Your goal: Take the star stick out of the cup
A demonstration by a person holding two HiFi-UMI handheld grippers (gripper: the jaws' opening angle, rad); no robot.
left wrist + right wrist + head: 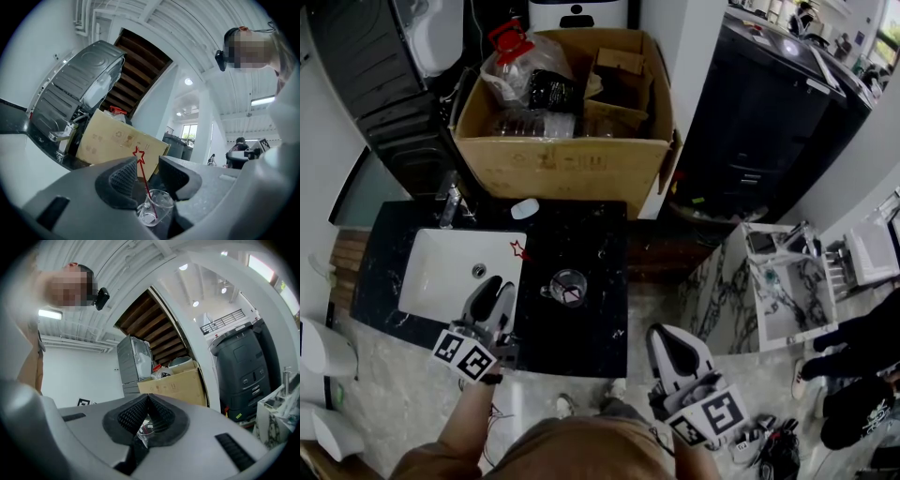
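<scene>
Glass cup point(568, 287), clear and round, stands on the black marbled counter point(586, 230), just beside the white sink point(441, 281). A thin red star stick point(518, 249) leans in the cup, with its outline star toward the sink. The left gripper point(147, 171) has its ribbed dark pads spread wide and touches nothing. The right gripper point(147, 401) has its pads pressed together and holds nothing.

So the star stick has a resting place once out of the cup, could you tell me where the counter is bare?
The black counter is bare right of the cup, to its edge, and in the strip between cup and cardboard box. The left is tight, where the star stick leans toward the sink and the left gripper stands.
</scene>
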